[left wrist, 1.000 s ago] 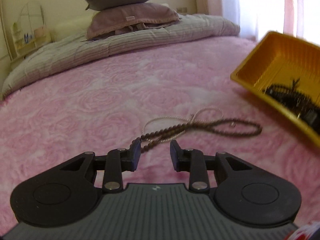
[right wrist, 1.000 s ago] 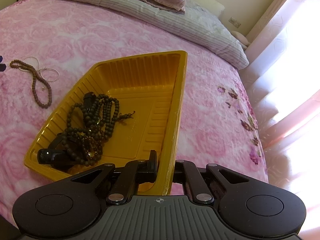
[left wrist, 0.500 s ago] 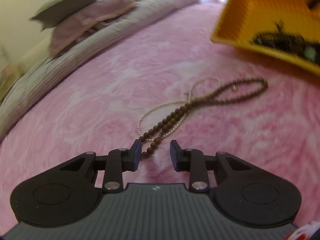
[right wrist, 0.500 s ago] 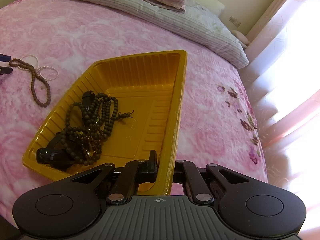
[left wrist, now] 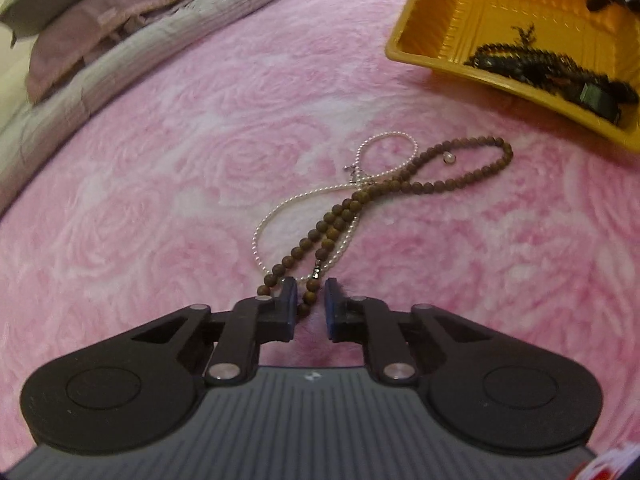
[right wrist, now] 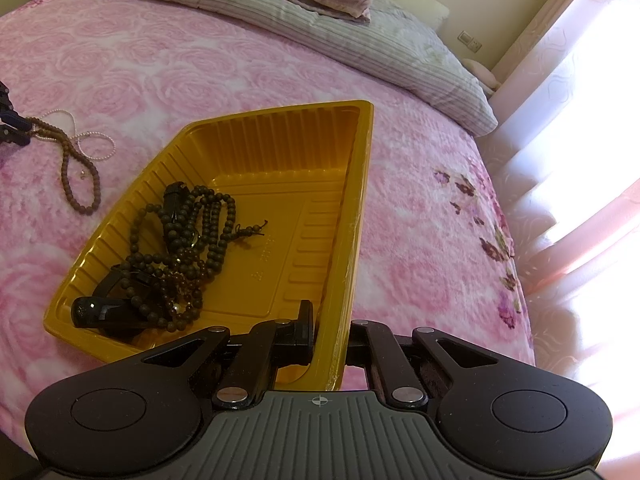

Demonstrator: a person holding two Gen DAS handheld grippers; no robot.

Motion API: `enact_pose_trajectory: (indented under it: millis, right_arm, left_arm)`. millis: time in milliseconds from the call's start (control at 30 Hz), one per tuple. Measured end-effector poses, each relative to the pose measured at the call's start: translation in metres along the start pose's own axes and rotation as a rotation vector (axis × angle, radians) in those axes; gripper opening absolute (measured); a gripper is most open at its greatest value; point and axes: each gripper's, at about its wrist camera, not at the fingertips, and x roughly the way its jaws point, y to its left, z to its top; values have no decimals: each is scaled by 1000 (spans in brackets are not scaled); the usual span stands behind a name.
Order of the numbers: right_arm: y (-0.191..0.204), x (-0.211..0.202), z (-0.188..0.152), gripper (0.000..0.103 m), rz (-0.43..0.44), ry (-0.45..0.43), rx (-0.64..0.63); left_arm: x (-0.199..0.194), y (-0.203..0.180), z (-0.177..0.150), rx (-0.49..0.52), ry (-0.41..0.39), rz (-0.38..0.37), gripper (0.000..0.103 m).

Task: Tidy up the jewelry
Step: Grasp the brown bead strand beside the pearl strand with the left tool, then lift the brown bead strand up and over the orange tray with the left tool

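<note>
Pink rose-patterned bedspread [left wrist: 168, 184]: the working surface, carrying everything below; yellow plastic tray [right wrist: 280, 152]: the collecting vessel, lying on the bedspread and holding a heap of dark bead strands [right wrist: 188, 240] with a black clip-like piece whose kind I cannot tell; right gripper [right wrist: 328, 336]: pressed together on the tray's near rim, one finger inside the wall and one outside, steadying it; left gripper [left wrist: 310, 310]: jaws closing, with a narrow gap showing and the near end of the brown bead necklace [left wrist: 400, 190] lying between the pads, firm contact not plain; brown bead necklace: stretched across the bedspread, well apart from the tray, crossing over a small white pearl necklace [left wrist: 304, 196] that lies tangled with it. Step in hand, by my reading: seizing the brown strand for transfer; next move calls for a secure pinch, then a lift toward the tray, watching that the pearl strand does not drag along.
</note>
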Motion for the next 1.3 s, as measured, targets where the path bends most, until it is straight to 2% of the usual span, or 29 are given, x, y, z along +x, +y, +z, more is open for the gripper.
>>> enact_pose_trajectory:
  millis: [200,300,500,933,1300]
  right_arm:
    - [2,-1,0,7,-2,-3,-2]
    - [3,-1,1,7,-4,-4,-5]
    - [5,-3,2,7,-6,-10,-10]
    - [7,-5,1,7,-10,-13,-16]
    - [8,-6,2,7,-12,-14,-18]
  left_arm:
    - [-23,0,-1,-70,-35,37,5]
    - [-47,4,4,-110,-90,61,5]
    - [-102,9,32,-119,-207,83,5]
    - [-190,2,89,-67,-377,111,5]
    - [-223,1,109,-45,-427,111,5]
